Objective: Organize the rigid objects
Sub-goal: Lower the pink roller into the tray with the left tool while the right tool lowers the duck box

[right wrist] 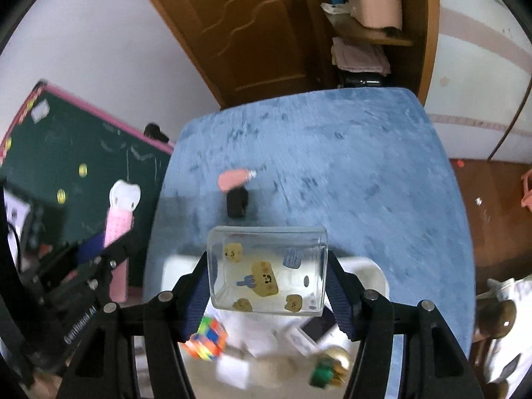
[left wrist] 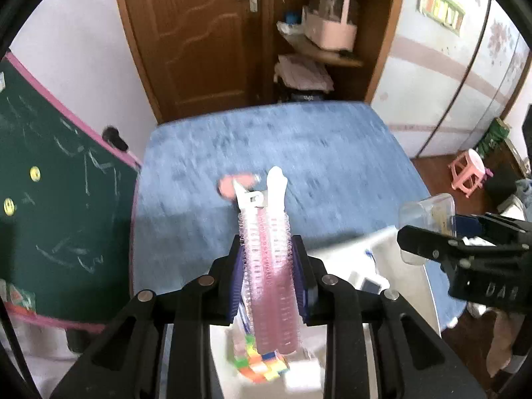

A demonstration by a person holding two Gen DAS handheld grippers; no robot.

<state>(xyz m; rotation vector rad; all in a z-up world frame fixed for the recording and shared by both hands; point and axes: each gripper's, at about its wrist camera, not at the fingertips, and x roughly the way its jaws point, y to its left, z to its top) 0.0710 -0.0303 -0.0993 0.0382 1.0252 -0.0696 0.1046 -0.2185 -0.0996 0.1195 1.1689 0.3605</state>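
My left gripper [left wrist: 270, 276] is shut on a pink hair-roller clip [left wrist: 266, 256] with white handles, held above the blue table [left wrist: 299, 139]. The same clip [right wrist: 120, 219] shows at the left of the right wrist view. My right gripper [right wrist: 267, 276] is shut on a clear plastic box [right wrist: 266, 269] with bear stickers; that box [left wrist: 427, 212] appears at the right in the left wrist view. Below both grippers sits a white bin [right wrist: 372, 272] holding a colourful puzzle cube [right wrist: 206, 339] and other small items. On the table lie a pink object [right wrist: 232, 178] and a black object [right wrist: 236, 206].
A green chalkboard [left wrist: 50, 199] with a pink frame stands left of the table. Behind the table are a brown door [left wrist: 199, 33] and shelves with a pink basket [left wrist: 332, 30]. A pink stool [left wrist: 467, 173] stands on the floor at the right.
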